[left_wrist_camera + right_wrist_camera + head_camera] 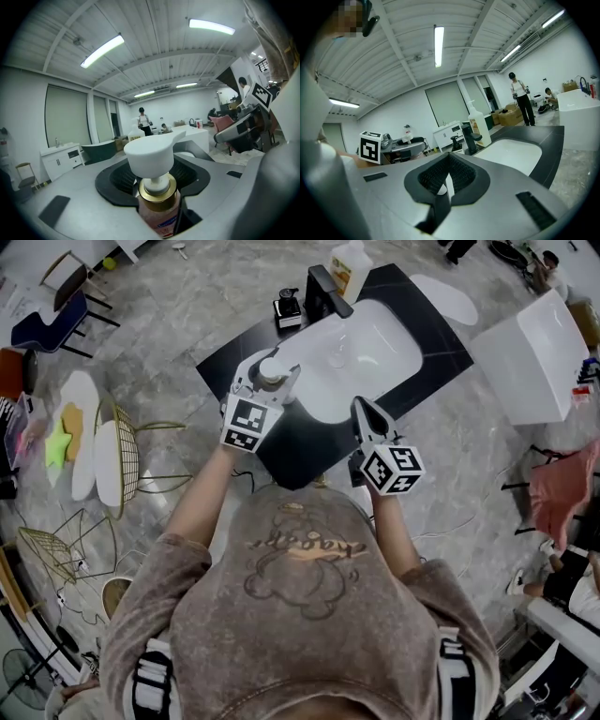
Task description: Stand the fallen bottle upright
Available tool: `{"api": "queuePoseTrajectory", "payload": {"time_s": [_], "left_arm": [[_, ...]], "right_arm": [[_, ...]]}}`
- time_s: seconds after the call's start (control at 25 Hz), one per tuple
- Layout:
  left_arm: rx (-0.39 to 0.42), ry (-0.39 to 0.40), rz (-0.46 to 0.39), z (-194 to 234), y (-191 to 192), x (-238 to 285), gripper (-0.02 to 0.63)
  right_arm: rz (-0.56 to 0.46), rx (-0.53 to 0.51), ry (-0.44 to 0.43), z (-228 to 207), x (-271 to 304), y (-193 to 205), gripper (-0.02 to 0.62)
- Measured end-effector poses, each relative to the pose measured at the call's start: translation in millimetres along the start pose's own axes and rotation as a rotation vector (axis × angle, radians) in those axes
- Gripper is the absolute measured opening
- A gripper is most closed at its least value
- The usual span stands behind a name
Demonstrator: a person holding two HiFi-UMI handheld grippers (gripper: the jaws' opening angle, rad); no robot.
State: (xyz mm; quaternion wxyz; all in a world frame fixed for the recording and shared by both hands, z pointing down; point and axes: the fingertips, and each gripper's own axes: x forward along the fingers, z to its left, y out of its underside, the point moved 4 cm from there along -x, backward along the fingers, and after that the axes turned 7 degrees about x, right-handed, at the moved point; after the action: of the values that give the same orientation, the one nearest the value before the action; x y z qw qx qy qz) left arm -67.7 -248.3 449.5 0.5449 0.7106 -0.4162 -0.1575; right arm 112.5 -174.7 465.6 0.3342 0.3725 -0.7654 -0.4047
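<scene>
Left gripper [271, 370] reaches forward, clamped on the upright bottle [157, 196] beside the sink [380, 345]; right gripper [362, 407] hovers clenched over the worktop [292, 448].

Bottle [161, 220]: label print, partly hidden, illegible.
Shirt [305, 554]: script word, unreadable.
Left cube [247, 424], right cube [392, 470]: square coded markers, no lettering.

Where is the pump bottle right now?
Head view, left side: the pump bottle is held in the left claw, over the black counter, just left of the white sink basin.
</scene>
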Motion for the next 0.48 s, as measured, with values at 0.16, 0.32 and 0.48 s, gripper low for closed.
{"api": "queuePoseTrajectory", "payload": {"time_s": [0.16, 0.32, 0.48], "left_arm": [[-0.029, -0.014, -0.009, 0.7, 0.4, -4.1, 0.209], [-0.047, -0.027, -0.010, 0.4, 1.1, -8.2, 0.209], [-0.065, -0.030, 0.010, -0.2, 5.8, -11.7, 0.216]], "right_arm": [[0.004, 0.000, 0.003, 1.8, -3.6, 3.1, -0.003], [0.004, 0.000, 0.004, 2.1, -8.2, 5.1, -0.003], [0.005, -0.001, 0.000, 3.7, -11.2, 7.5, -0.003]]}}
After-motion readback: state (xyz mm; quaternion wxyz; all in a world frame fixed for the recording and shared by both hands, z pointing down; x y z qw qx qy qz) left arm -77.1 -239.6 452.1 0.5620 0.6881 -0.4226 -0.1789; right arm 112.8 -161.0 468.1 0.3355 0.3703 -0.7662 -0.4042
